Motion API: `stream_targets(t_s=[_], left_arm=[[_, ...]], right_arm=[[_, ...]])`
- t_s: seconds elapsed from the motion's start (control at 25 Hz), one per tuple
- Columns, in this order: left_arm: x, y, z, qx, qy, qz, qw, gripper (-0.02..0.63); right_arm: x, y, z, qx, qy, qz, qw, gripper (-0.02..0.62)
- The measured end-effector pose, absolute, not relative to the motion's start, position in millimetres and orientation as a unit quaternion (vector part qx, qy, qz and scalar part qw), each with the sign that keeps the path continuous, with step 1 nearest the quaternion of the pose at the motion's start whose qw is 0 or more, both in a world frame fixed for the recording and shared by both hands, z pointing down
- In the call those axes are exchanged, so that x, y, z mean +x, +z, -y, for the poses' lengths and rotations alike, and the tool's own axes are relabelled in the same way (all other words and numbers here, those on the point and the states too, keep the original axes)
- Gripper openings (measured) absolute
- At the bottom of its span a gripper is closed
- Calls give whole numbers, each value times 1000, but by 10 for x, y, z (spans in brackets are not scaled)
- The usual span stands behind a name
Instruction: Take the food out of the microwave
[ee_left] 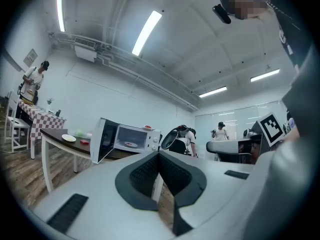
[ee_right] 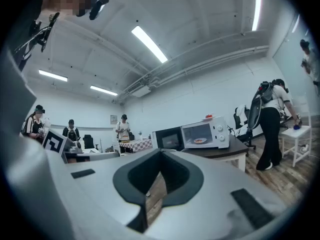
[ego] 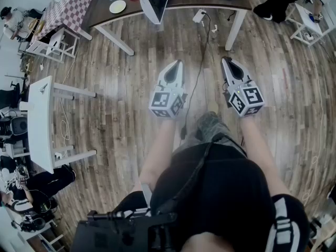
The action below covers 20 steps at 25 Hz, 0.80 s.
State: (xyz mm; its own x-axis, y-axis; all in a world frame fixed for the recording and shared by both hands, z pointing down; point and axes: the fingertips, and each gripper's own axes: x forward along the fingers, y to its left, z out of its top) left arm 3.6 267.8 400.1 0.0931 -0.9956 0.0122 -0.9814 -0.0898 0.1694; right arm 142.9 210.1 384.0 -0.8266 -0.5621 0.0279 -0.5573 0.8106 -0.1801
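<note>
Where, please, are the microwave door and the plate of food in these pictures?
microwave door point(ee_left: 105, 139): left gripper view, middle of the open door.
plate of food point(ee_right: 199, 140): right gripper view, centre of the plate.

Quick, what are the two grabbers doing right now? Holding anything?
Left grey-and-black gripper: closed, holding nothing.
Right grey-and-black gripper: closed, holding nothing.

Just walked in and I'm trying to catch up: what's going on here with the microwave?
A person holds the left gripper and the right gripper level out in front, both shut and empty, pointing toward the microwave on the table across the room. Its door stands open, and a plate of food sits inside. The food is not yet out, and both grippers are well short of the table.
</note>
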Motion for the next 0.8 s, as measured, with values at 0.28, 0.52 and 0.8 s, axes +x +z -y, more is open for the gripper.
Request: stream_targets(t_s=[0.28, 0.52, 0.8], left_arm=[[-125, 4067, -2091, 728, -57, 679, 73, 2], [-195, 4100, -1504, 724, -54, 684, 75, 2], [-241, 4154, -949, 717, -50, 692, 75, 2]], right_arm=[[1317, 3937, -1525, -286, -98, -953, 11, 0], [1282, 3988, -898, -287, -106, -952, 16, 2], [1204, 4063, -352, -277, -107, -955, 11, 2]])
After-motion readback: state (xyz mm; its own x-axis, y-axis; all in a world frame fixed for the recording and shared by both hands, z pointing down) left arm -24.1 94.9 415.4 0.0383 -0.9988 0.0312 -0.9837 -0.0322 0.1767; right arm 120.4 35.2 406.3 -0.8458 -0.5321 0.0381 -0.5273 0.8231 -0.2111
